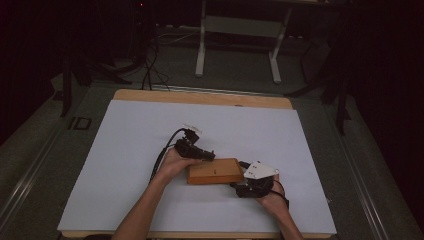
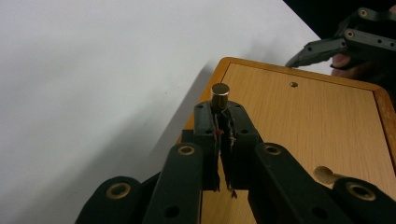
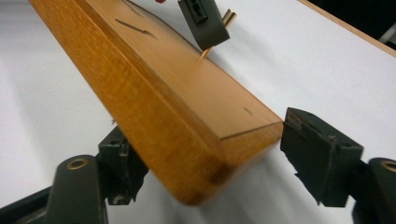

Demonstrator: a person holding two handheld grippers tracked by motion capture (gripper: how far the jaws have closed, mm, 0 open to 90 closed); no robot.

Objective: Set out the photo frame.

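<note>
An oblong wooden block (image 1: 214, 171) lies flat on the white sheet (image 1: 135, 150), with a small hole (image 2: 293, 85) and a larger notch (image 2: 325, 174) in its top face. My left gripper (image 1: 208, 156) is at the block's left end, shut on a short metal peg (image 2: 220, 94) that stands upright between its pads just above the block's corner. My right gripper (image 3: 210, 154) straddles the block's (image 3: 187, 121) right end with its jaws wide. One pad (image 3: 320, 156) stands a thin gap off the block's side and the other is partly hidden behind it. The left gripper (image 3: 203, 18) and its peg (image 3: 229, 17) also appear above the block's far end.
The white sheet covers most of a wooden table (image 1: 200, 97). Beyond the far edge stand a white frame's legs (image 1: 201, 50) and dark cables (image 1: 147, 75) on the floor. Bare sheet lies to the left and behind the block.
</note>
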